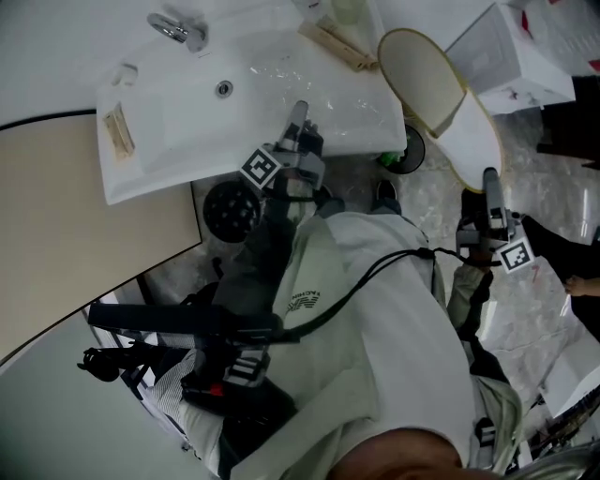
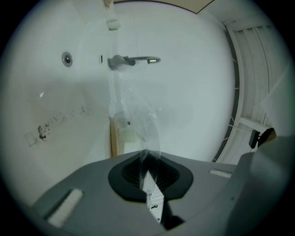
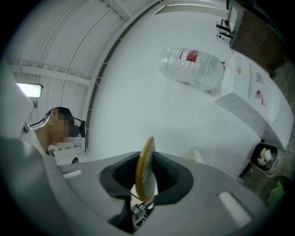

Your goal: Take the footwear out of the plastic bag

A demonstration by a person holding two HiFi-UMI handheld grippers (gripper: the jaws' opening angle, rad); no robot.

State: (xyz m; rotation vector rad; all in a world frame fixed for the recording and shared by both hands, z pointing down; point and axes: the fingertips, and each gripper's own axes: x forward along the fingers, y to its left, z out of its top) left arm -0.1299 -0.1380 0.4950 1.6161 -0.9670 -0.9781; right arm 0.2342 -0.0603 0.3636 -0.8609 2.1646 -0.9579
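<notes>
A white slipper [image 1: 436, 94] with a yellowish rim hangs in the air to the right of the sink. My right gripper [image 1: 488, 180] is shut on its lower end. In the right gripper view the slipper's rim [image 3: 145, 159] stands edge-on between the pads of that gripper [image 3: 146, 177]. Over the basin, my left gripper [image 1: 298, 114] is shut on a clear plastic bag. In the left gripper view the thin, crinkled bag [image 2: 140, 122] rises from the jaws of the left gripper [image 2: 148, 174]. It looks empty.
A white sink [image 1: 178, 141] with a chrome tap [image 1: 178, 28] fills the upper left, beside a beige counter [image 1: 84, 187]. A white box [image 1: 511, 52] and a dark bin [image 1: 410, 150] lie near the slipper. A plastic-wrapped bundle [image 3: 191, 67] and a person [image 3: 57, 124] appear in the right gripper view.
</notes>
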